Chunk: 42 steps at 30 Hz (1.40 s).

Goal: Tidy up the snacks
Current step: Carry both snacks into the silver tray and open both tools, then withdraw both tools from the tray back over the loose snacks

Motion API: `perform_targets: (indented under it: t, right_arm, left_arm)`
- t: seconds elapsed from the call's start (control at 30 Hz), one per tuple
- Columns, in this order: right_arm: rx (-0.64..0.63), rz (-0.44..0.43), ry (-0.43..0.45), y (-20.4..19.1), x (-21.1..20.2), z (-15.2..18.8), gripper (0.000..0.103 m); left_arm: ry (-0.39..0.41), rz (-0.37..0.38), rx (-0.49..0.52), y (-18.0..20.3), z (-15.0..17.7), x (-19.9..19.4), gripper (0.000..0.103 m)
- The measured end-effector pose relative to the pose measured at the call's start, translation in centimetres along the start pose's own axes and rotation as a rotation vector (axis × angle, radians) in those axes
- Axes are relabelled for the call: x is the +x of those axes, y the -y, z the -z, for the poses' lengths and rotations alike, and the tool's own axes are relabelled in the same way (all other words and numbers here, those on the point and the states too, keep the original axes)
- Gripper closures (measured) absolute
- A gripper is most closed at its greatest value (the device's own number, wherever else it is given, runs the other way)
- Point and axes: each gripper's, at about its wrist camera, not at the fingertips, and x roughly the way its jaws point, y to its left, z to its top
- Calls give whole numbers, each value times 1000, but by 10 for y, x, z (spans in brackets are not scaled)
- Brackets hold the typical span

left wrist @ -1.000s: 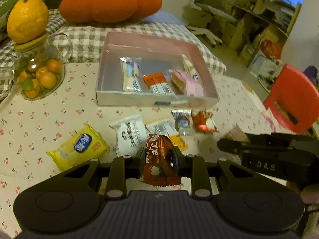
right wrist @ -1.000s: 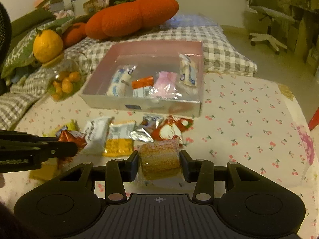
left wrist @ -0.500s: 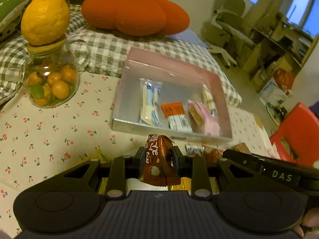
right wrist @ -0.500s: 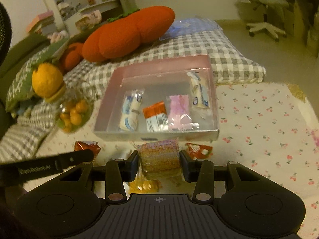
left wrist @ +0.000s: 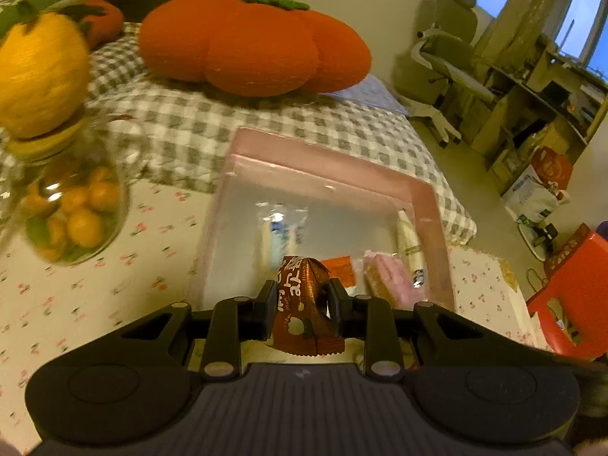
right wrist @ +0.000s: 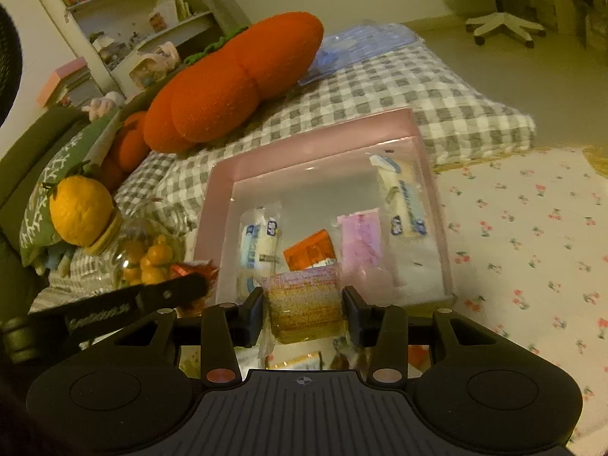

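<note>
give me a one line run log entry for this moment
phase: carrying to pink box | left gripper: shut on brown snack packet | right gripper: shut on yellow cake pack | both at box's near edge, unreleased

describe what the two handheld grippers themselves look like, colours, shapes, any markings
Both the left gripper and the right gripper are matte black plastic: a wide ribbed body with round recesses at each side, two linkage arms with silver pivot pins, and flat black fingers. The left one's side carries blurred pale lettering. No cables or sleeves show.
</note>
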Motion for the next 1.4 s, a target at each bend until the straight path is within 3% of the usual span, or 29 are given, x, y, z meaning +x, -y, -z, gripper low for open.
perform_targets:
  t: [0.43,0.6,1.13,1.33,1.4]
  right_arm:
    - [33,-31,13,17,20,-6,54]
    - [31,-20,28,16,18,-8,46]
    - [33,-10,48,16,-5,-9,42]
    - [38,4,52,16,-22,-4,37]
    - [38,10,50,15,-28,-2,35]
  left_arm:
    - [-15,29,-16,14,-10,40,76]
    - [-2,20,-22,16,-9,44,64]
    - [20,7,-37,4,-7,20,60]
    - [9,-15,-30,-4,5,3,52]
    - [8,-21,-23,-5,10,-4,45]
